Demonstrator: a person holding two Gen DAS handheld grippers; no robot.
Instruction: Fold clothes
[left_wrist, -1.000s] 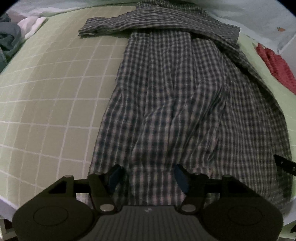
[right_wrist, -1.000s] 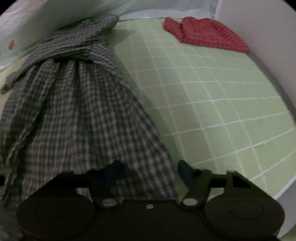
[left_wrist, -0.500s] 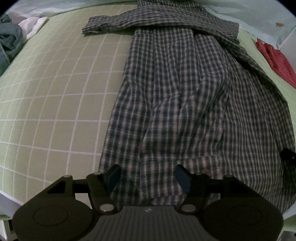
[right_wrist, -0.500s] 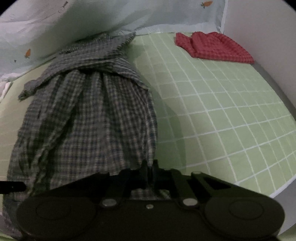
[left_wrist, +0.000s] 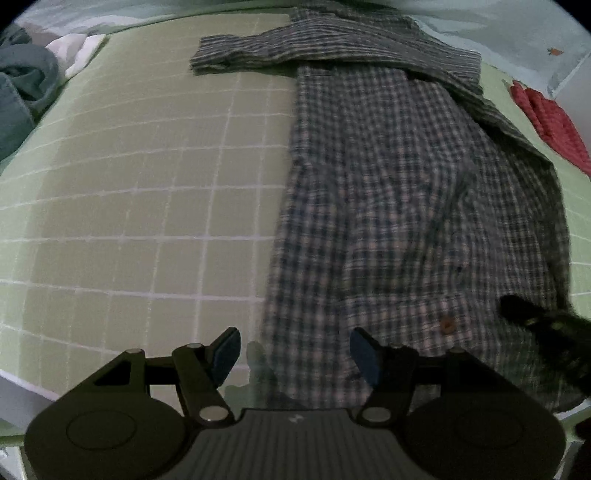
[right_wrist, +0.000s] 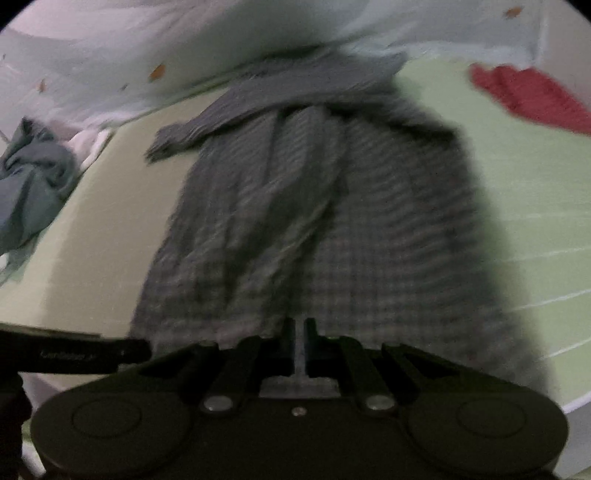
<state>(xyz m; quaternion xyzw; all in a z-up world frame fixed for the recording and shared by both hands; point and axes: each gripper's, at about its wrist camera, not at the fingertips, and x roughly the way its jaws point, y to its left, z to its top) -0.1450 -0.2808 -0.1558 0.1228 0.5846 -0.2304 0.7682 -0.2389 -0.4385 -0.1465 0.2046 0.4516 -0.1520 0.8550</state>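
Landmark = plaid shirt (left_wrist: 402, 206), laid lengthwise on green grid sheet (left_wrist: 147, 192), collar end far, hem near.

Far left of shirt, at sheet edge: blue-grey garment (left_wrist: 18, 92), crumpled, w/ white cloth (left_wrist: 79, 53) just beside it.
Left of shirt, far end: one sleeve (left_wrist: 240, 61) stretched sideways across sheet.
At shirt's near-left hem corner: left gripper (left_wrist: 293, 356), jaws spread wide, blue pads apart, hovered over hem edge, no pad pressed on cloth.
At shirt's near-right hem: right gripper (right_wrist: 298, 341), jaws pressed together on hem fabric, shirt pulled up toward it in ridges; right-wrist view badly blurred.
Near hem, between grippers: small brown button (left_wrist: 447, 325).
Right of shirt, well apart, far corner: red knit cloth (left_wrist: 546, 122), flat on sheet.
Beyond shirt's collar end: pale bedding w/ small orange prints (right_wrist: 159, 72).
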